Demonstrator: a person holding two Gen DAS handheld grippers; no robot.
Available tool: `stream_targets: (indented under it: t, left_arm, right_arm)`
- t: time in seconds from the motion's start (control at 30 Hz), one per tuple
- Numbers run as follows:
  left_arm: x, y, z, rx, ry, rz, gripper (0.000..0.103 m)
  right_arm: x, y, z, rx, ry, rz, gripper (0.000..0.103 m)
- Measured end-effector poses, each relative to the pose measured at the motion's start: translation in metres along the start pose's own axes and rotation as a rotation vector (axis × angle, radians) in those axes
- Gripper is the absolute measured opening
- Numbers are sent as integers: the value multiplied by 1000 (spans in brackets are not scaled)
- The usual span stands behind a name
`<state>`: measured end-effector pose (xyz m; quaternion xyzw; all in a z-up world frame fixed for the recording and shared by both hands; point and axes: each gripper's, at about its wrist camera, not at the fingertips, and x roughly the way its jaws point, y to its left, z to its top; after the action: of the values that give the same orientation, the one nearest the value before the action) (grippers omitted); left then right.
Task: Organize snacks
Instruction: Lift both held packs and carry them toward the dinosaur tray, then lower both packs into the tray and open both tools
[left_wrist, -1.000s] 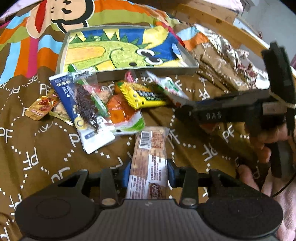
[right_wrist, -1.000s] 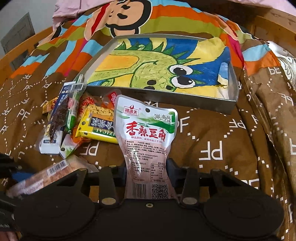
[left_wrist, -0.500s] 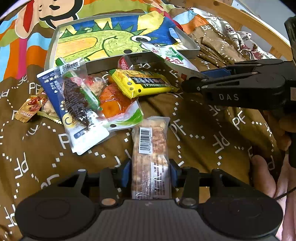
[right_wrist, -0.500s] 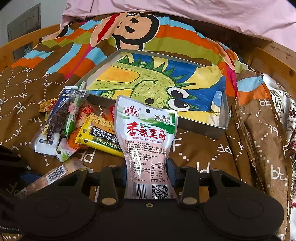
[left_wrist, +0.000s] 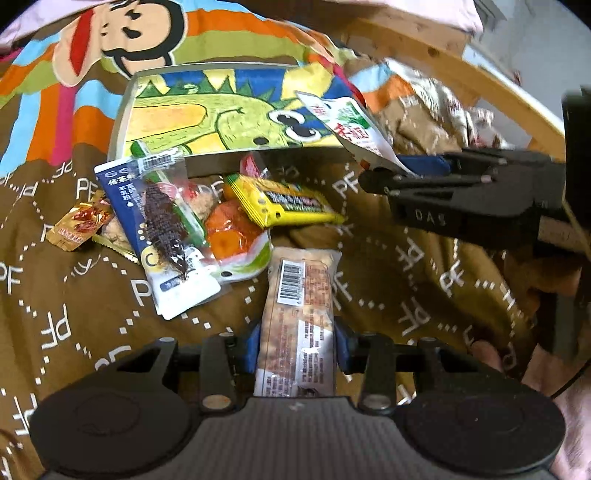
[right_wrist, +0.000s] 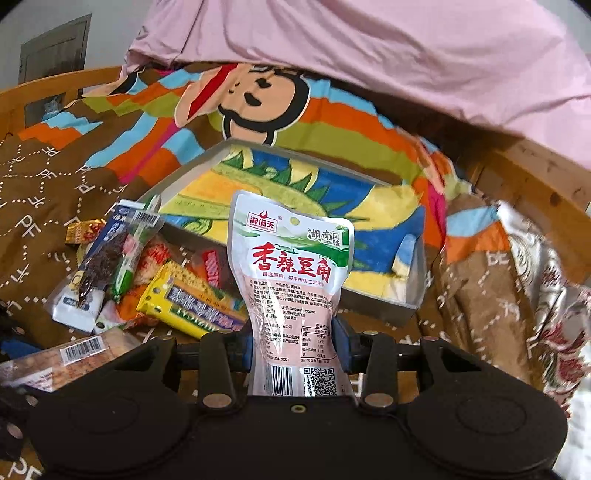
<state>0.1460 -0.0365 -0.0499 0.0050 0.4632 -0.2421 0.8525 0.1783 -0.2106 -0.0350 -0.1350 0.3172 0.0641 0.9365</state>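
Note:
My left gripper (left_wrist: 297, 341) is shut on a brown snack bar (left_wrist: 301, 306) with a barcode, held just above the brown bedspread. My right gripper (right_wrist: 297, 341) is shut on a white and pink pouch (right_wrist: 291, 273) with red characters, held upright in front of the grey tray (right_wrist: 376, 302) with the dinosaur picture. In the left wrist view the right gripper (left_wrist: 384, 175) holds the pouch (left_wrist: 347, 127) over the tray's near right corner. A pile of snacks lies before the tray (left_wrist: 207, 166): a yellow bar (left_wrist: 284, 203), a blue and white packet (left_wrist: 162, 236), an orange packet (left_wrist: 232, 236).
A small gold and red sachet (left_wrist: 79, 225) lies left of the pile. A wooden bed rail (left_wrist: 461, 70) runs behind on the right. Pink fabric (right_wrist: 369, 55) hangs beyond the tray. A hand (left_wrist: 554, 369) holds the right gripper at lower right.
Both grippers have risen and moved toward the tray with their packets. The pouch has moved from before the tray's front wall to above its near right corner.

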Motion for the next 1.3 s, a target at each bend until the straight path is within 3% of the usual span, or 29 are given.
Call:
stream_targets:
  t: [0.63,0.87,1.3]
  left_arm:
    - [-18,16,6,-146,-68,-109,42]
    - [-26,19,11,-170,-123,-99,42]
    - [-24,30,47,-194,-246,5,42]
  right_arm:
    - [-1,-5,2,27,-25,-45,43]
    - [-1,-5,3,32,-40,-51,43]
    - [6,-7,10,73,-84,-65,43]
